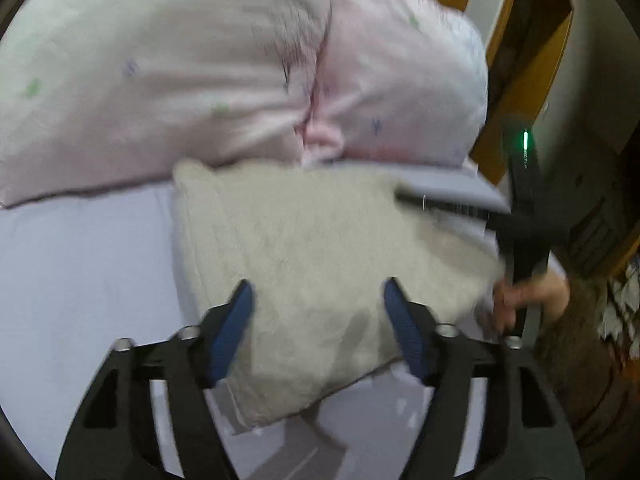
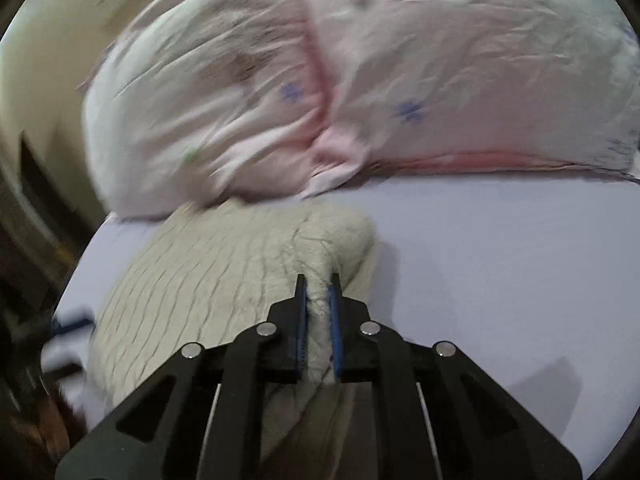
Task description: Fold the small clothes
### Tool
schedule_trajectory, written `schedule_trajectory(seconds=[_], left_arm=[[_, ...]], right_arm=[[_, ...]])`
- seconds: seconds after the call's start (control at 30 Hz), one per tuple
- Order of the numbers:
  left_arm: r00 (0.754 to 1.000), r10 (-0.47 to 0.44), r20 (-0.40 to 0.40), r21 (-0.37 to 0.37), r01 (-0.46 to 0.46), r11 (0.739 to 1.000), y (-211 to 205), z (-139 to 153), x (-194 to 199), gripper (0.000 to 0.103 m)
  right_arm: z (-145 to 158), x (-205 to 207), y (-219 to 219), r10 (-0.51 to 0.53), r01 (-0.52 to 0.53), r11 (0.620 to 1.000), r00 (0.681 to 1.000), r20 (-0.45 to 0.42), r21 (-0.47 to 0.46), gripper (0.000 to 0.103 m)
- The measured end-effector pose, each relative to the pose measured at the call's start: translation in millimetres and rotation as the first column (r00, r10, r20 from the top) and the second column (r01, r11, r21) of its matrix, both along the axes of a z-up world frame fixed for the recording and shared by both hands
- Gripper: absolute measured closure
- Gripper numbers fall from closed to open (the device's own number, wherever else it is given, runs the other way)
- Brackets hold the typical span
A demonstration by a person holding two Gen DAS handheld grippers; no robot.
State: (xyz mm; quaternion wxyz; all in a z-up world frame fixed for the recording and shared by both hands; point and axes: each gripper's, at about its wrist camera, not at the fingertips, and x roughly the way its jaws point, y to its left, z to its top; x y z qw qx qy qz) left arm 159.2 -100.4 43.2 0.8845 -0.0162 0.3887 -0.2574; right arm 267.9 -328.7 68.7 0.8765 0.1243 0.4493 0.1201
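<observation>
Left wrist view has the left gripper [image 1: 318,320] spread wide with nothing between its blue pads [image 1: 236,328], hanging just over the near part of a cream fuzzy garment [image 1: 320,248] that lies on the pale lilac bed sheet [image 1: 80,260]. Whole frame is pretty smeared, so the fine detail is mush. Over on the right you can make out the other gripper's black body with a green light [image 1: 525,140] lit on it, and a hand [image 1: 528,296] wrapped around its handle, right at the garment's right edge.

Right wrist view is clearer: the right gripper [image 2: 318,312] is pinched down tight on a ridge of that same cream garment [image 2: 208,280], fabric bunched up between the pads [image 2: 335,332]. The cloth has a ribbed, wrinkly texture and spreads off to the left and near side on the sheet [image 2: 500,280].

Far side of the bed, in both views, there's a big pink puffy duvet [image 2: 360,80] with little blue and green flower prints, touching the garment's far edge.
</observation>
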Motion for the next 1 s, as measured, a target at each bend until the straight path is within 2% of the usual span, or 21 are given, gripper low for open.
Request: schedule_trajectory(seconds=[0.07, 0.1, 0.13, 0.17, 0.2, 0.23, 0.27, 0.3, 0.37, 0.43, 0.53, 0.63, 0.77, 0.8, 0.9, 1.0], left_arm=[[1.0, 0.008, 0.003, 0.017, -0.008, 1.0, 5, -6, -4, 0.044], [1.0, 0.014, 0.004, 0.006, -0.014, 1.0, 9, -5, -7, 0.044], [1.0, 0.02, 0.004, -0.006, -0.02, 1.0, 14, -1, -12, 0.044], [0.999, 0.033, 0.005, -0.024, -0.033, 0.999, 21, 3, -18, 0.041], [0.999, 0.054, 0.005, -0.032, -0.054, 0.998, 28, 5, -26, 0.038], [0.997, 0.071, 0.004, -0.032, -0.071, 0.997, 34, 7, -33, 0.027], [0.994, 0.108, 0.007, -0.021, -0.108, 0.994, 42, 6, -44, 0.014], [0.99, 0.139, 0.01, -0.008, -0.138, 0.99, 46, 5, -50, 0.009], [0.975, 0.223, -0.005, 0.041, -0.223, 0.974, 56, -3, -67, 0.001], [0.962, 0.267, -0.055, 0.077, -0.262, 0.962, 57, -15, -72, 0.001], [0.956, 0.278, -0.095, 0.12, -0.266, 0.956, 50, -29, -72, 0.001], [0.954, 0.288, -0.089, 0.176, -0.269, 0.947, 39, -39, -69, 0.001], [0.957, 0.286, -0.054, 0.3, -0.258, 0.918, 18, -48, -62, 0.001], [0.958, 0.283, -0.045, 0.304, -0.257, 0.917, 18, -47, -65, 0.001], [0.958, 0.282, -0.047, 0.299, -0.256, 0.919, 18, -47, -64, 0.001], [0.959, 0.281, -0.047, 0.299, -0.255, 0.92, 18, -47, -64, 0.001]], right_arm=[[-6, -7, -8, 0.003, -0.003, 1.0, 1.0, -0.021, 0.005, 0.091], [-3, -13, -9, -0.002, 0.002, 1.0, 1.0, -0.011, 0.006, 0.086], [2, -21, -12, -0.012, 0.012, 1.0, 1.0, 0.006, 0.016, 0.073], [13, -42, -20, -0.035, 0.034, 0.999, 0.999, 0.033, 0.033, 0.067], [20, -55, -27, -0.049, 0.046, 0.997, 0.997, 0.055, 0.054, 0.045], [28, -71, -33, -0.063, 0.057, 0.996, 0.994, 0.084, 0.075, 0.02], [37, -92, -39, -0.076, 0.066, 0.994, 0.989, 0.123, 0.083, 0.01], [43, -111, -42, -0.076, 0.065, 0.995, 0.986, 0.147, 0.081, 0.002], [44, -136, -39, -0.073, 0.067, 0.996, 0.988, 0.135, 0.05, 0.002], [38, -152, -25, -0.084, 0.089, 0.994, 0.993, 0.081, -0.056, 0.002], [18, -164, 15, -0.028, 0.033, 0.977, 0.999, 0.027, -0.213, 0.002], [3, -164, 40, -0.015, 0.009, 0.956, 1.0, -0.02, -0.292, 0.002], [-14, -154, 59, -0.028, -0.002, 0.936, 0.996, -0.081, -0.353, 0.002], [-17, -156, 61, -0.032, -0.003, 0.93, 0.995, -0.089, -0.367, 0.002], [-22, -157, 54, -0.053, 0.017, 0.948, 0.993, -0.103, -0.319, 0.002], [-23, -158, 56, -0.055, 0.019, 0.945, 0.994, -0.099, -0.328, 0.002]])
